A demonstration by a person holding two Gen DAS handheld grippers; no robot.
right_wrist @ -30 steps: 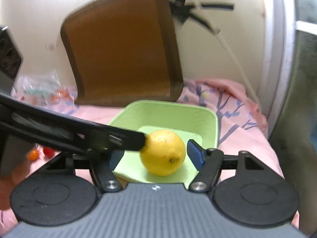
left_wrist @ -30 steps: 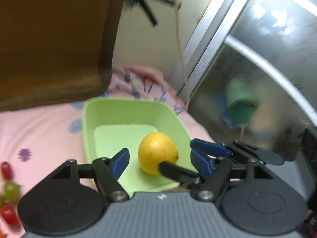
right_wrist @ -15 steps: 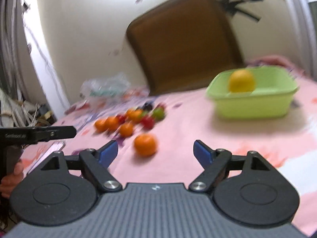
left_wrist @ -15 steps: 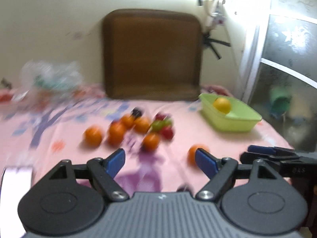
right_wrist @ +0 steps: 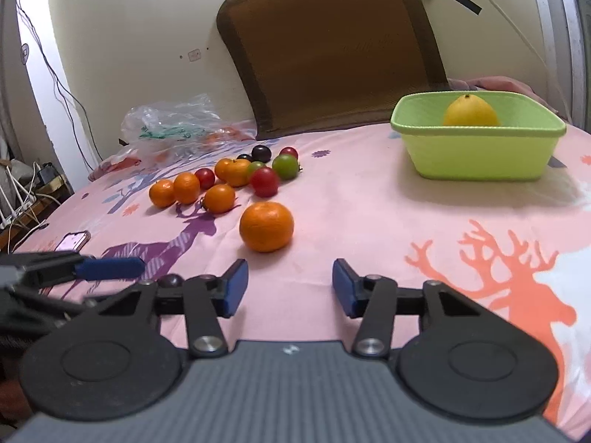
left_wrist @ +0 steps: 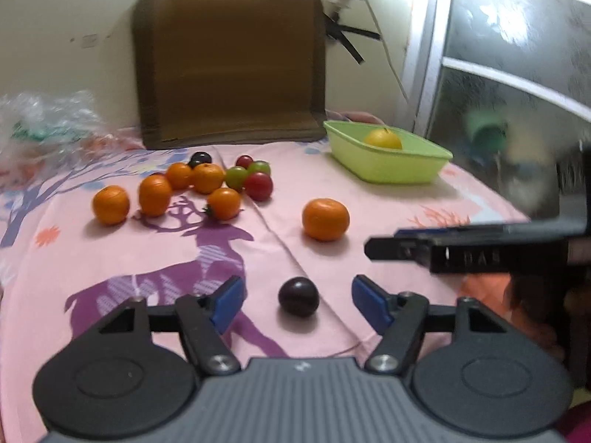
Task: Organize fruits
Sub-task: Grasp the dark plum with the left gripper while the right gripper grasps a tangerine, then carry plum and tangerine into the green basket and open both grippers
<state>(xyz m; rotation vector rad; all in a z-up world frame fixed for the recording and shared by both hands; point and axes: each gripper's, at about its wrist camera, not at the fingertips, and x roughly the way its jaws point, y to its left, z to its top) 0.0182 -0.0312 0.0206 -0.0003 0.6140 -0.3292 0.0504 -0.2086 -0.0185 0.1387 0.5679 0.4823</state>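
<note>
Left wrist view shows the left claw [left_wrist: 297, 301] wide open and empty around a small dark round plum [left_wrist: 298, 297] on the pink patterned bedsheet [left_wrist: 110, 258]. The right claw [right_wrist: 290, 288], likewise spread and empty, faces a loose orange mandarin [right_wrist: 266, 226]. One yellow lemon [right_wrist: 471, 111] sits in the green plastic tub [right_wrist: 480, 155]. A clumsy squeeze could send either fruit rolling off.

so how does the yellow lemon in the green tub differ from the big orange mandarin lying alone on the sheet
The yellow lemon sits inside the light green plastic tub; the big orange mandarin lies loose on the pink printed sheet. The lemon tapers to a nub on top; the mandarin is round and squat. Neither is gripped.
</note>
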